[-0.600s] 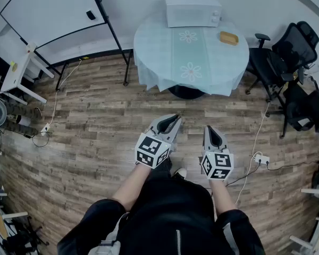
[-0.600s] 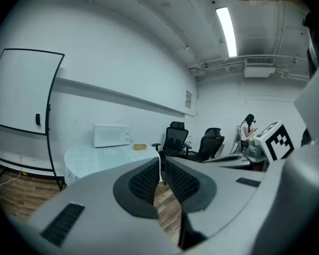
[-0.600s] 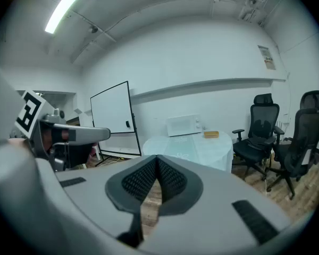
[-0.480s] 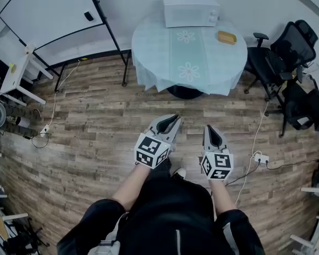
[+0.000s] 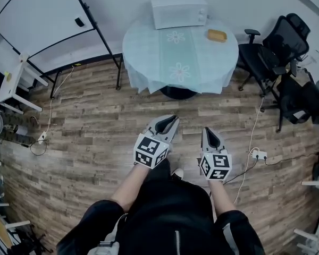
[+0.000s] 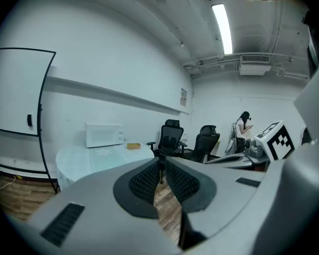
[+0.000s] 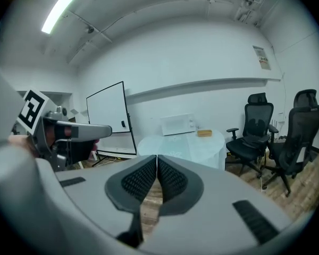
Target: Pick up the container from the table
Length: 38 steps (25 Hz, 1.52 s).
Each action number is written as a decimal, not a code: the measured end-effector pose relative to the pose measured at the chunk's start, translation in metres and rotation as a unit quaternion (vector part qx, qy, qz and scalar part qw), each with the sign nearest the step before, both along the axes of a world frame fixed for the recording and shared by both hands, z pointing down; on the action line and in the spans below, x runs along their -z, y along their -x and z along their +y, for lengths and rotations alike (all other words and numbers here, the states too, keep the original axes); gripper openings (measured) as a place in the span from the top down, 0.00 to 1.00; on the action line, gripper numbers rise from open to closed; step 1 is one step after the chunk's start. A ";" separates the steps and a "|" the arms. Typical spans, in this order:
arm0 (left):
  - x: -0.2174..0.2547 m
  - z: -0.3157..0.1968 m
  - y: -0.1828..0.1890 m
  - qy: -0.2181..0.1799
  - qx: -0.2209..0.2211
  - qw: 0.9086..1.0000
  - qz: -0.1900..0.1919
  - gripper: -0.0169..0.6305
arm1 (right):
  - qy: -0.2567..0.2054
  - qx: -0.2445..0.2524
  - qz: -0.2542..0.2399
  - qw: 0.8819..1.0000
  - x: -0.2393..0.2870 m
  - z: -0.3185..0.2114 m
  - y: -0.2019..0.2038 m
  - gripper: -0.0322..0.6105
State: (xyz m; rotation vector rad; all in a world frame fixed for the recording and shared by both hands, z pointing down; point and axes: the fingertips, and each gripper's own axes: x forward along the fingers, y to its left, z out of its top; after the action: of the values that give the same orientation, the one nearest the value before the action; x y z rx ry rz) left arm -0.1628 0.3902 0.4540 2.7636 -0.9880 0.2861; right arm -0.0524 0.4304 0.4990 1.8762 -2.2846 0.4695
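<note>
A small orange container [image 5: 217, 35] lies on the round table [image 5: 149, 52] with a pale cloth, right of a white microwave [image 5: 178, 10]. The same container [image 6: 133, 146] shows far off in the left gripper view, and the container [image 7: 204, 133] also shows in the right gripper view. My left gripper [image 5: 173, 120] and right gripper [image 5: 208, 132] hang over the wooden floor, well short of the table. Both are shut with nothing between the jaws.
A whiteboard on a black stand [image 5: 42, 15] stands left of the table. Black office chairs [image 5: 279, 41] stand to the right. A power strip [image 5: 258, 154] with cables lies on the floor at right. A person [image 6: 242, 126] stands far off.
The table and the room have slid left and slightly up in the head view. Both grippers stay shut in the same pose.
</note>
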 end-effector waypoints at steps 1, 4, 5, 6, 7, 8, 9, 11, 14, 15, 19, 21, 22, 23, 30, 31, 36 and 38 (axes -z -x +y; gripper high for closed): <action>0.000 0.000 -0.003 0.000 -0.002 1.000 -0.001 0.90 | 0.003 0.000 -0.003 1.000 -0.002 0.000 -0.002 0.91; -0.001 -0.003 -0.009 0.001 -0.007 1.000 -0.001 0.90 | 0.005 -0.001 -0.008 1.000 -0.005 -0.001 -0.005 0.91; -0.001 -0.005 -0.011 0.000 -0.009 1.000 0.000 0.90 | 0.004 -0.003 -0.008 1.000 -0.005 -0.004 -0.007 0.91; -0.001 -0.009 -0.014 0.000 -0.010 1.000 0.002 0.90 | 0.003 -0.005 -0.008 1.000 -0.004 -0.007 -0.009 0.91; -0.001 -0.012 -0.016 -0.001 -0.012 1.000 0.004 0.90 | 0.002 -0.008 -0.009 1.000 -0.003 -0.011 -0.011 0.91; -0.002 -0.017 -0.018 -0.002 -0.014 1.000 0.004 0.90 | 0.001 -0.009 -0.009 1.000 -0.003 -0.016 -0.013 0.91; -0.003 -0.021 -0.021 -0.002 -0.016 1.000 0.003 0.90 | 0.001 -0.010 -0.010 1.000 -0.003 -0.021 -0.015 0.91; -0.006 -0.035 -0.026 0.001 -0.019 1.000 0.002 0.90 | 0.001 -0.010 -0.011 1.000 -0.004 -0.034 -0.018 0.91; -0.011 -0.059 -0.036 0.007 -0.023 1.000 0.004 0.90 | 0.006 -0.011 -0.008 1.000 -0.008 -0.056 -0.025 0.91; -0.013 -0.068 -0.039 0.008 -0.024 1.000 0.005 0.90 | 0.007 -0.011 -0.007 1.000 -0.009 -0.065 -0.028 0.91; -0.014 -0.112 -0.049 0.008 -0.025 1.000 0.009 0.92 | 0.010 -0.013 -0.003 1.000 -0.009 -0.107 -0.038 0.91; -0.014 -0.135 -0.054 0.010 -0.028 1.000 0.010 0.93 | 0.011 -0.015 -0.002 1.000 -0.009 -0.131 -0.043 0.91; -0.015 -0.146 -0.056 0.013 -0.030 0.999 0.012 0.93 | 0.012 -0.017 -0.001 1.000 -0.008 -0.142 -0.045 0.91; -0.015 -0.157 -0.057 0.015 -0.032 0.999 0.013 0.93 | 0.012 -0.020 -0.001 1.000 -0.007 -0.154 -0.047 0.91; -0.017 -0.229 -0.062 0.022 -0.044 0.999 0.016 0.94 | 0.015 -0.036 -0.001 0.999 -0.003 -0.224 -0.053 0.91; -0.018 -0.238 -0.062 0.023 -0.045 0.999 0.017 0.94 | 0.015 -0.038 -0.001 0.999 -0.003 -0.233 -0.053 0.91; -0.023 -0.272 -0.067 0.028 -0.058 0.998 0.015 0.94 | 0.019 -0.049 0.000 0.999 -0.006 -0.264 -0.057 0.91; -0.025 -0.281 -0.068 0.029 -0.062 0.998 0.014 0.94 | 0.021 -0.053 -0.001 0.998 -0.009 -0.272 -0.056 0.91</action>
State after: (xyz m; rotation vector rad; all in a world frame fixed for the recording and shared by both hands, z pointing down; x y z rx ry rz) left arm -0.0946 0.1090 0.4792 2.7733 -0.7894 0.2882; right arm 0.0041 0.1584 0.5080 1.9840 -2.1670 0.5287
